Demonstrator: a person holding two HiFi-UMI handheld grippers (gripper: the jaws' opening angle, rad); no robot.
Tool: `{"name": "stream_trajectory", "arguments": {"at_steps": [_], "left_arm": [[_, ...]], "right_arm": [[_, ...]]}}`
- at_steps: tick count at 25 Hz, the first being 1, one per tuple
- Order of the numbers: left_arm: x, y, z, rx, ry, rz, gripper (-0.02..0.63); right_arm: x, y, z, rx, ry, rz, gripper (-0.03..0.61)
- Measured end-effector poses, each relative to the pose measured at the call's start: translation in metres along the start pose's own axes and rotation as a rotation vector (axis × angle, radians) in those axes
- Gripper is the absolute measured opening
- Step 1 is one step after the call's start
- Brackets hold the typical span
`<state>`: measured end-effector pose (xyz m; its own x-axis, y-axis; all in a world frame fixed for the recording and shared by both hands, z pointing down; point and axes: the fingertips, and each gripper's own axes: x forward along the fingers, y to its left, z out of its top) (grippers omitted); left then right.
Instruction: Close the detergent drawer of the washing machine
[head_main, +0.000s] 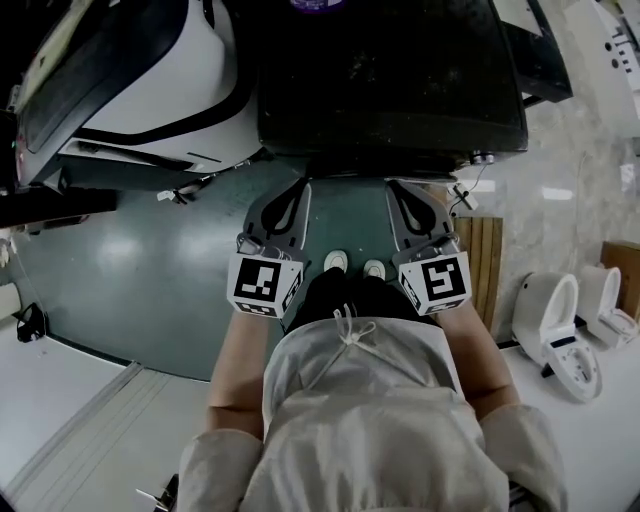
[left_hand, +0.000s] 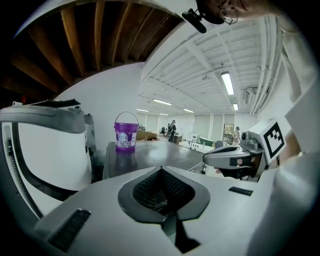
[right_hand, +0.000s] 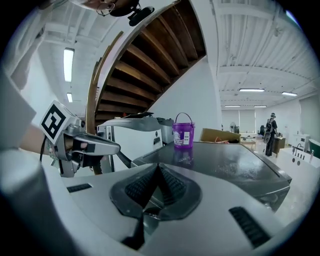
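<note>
A dark, flat-topped washing machine (head_main: 390, 80) stands just ahead of me, with a purple bucket (left_hand: 125, 131) on its top. Its front face is hidden beneath the top's edge, so I cannot make out the detergent drawer. My left gripper (head_main: 297, 190) and right gripper (head_main: 399, 188) are held side by side, low in front of the machine, tips close to its near edge. Both have their jaws pressed together with nothing between them. The left gripper (left_hand: 161, 172) looks across the machine top (left_hand: 150, 155). The right gripper (right_hand: 157, 167) sees the same bucket (right_hand: 183, 131).
A white machine (head_main: 150, 80) with a dark door stands to the left. I stand on a green floor (head_main: 150, 280). A wooden board (head_main: 487, 250) and two white toilets (head_main: 555, 320) are at the right. A wooden stair underside (right_hand: 150, 65) hangs overhead. A person (right_hand: 271, 130) stands far off.
</note>
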<state>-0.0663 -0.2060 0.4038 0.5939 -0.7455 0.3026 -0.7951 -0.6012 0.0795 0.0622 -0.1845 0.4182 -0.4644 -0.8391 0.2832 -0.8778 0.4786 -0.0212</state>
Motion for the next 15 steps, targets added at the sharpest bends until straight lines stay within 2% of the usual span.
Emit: {"name": "stream_trajectory", "arguments": {"at_steps": [5,8,15], "left_arm": [[-0.024,-0.014,0.052,0.046,-0.094,-0.023,0.018],[-0.040,-0.015,0.078,0.064,-0.137,-0.008,0.018],[-0.076,-0.021,0.122,0.081,-0.196,0.038,0.018]], "right_arm": [[-0.018,-0.006,0.032,-0.006,-0.060,-0.013,0.006],[-0.031,-0.010,0.048,-0.026,-0.088,-0.027,0.006],[-0.058,-0.002,0.088,-0.070,-0.162,0.012,0.003]]}}
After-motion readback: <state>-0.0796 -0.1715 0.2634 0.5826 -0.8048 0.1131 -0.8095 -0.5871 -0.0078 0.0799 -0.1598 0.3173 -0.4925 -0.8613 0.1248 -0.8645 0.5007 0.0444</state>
